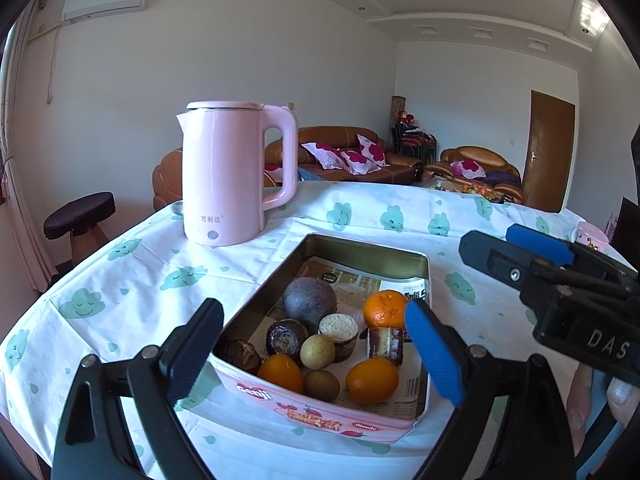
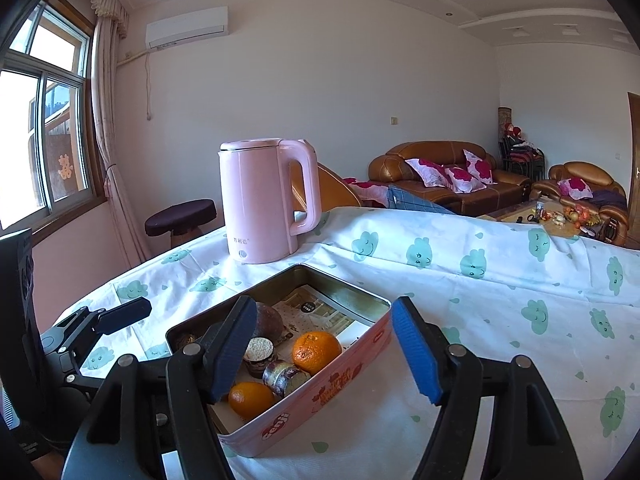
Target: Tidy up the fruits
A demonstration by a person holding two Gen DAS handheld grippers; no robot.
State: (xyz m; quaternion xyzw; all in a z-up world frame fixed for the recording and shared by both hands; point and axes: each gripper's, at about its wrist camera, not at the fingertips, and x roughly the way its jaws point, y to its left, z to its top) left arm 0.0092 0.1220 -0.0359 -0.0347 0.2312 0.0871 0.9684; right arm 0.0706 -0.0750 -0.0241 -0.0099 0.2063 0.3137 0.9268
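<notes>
A pink tin box (image 1: 320,416) (image 2: 340,376) sits on the table and holds several fruits: a mandarin (image 1: 385,309) (image 2: 317,352), two oranges (image 1: 372,380) (image 1: 280,372), a dark purple passion fruit (image 1: 309,298), two longans (image 1: 317,351), and several water chestnut and sugarcane pieces (image 1: 286,338). My left gripper (image 1: 316,352) is open and empty, its jaws wide around the near end of the box. My right gripper (image 2: 326,354) is open and empty, its jaws astride the box's near right corner. The right gripper also shows in the left wrist view (image 1: 516,252), right of the box.
A pink electric kettle (image 1: 236,172) (image 2: 272,200) stands behind the box. The table has a white cloth with green cloud prints (image 1: 140,280). A pink mug (image 1: 592,236) sits at the far right edge. A stool (image 1: 80,216) and sofas stand beyond the table.
</notes>
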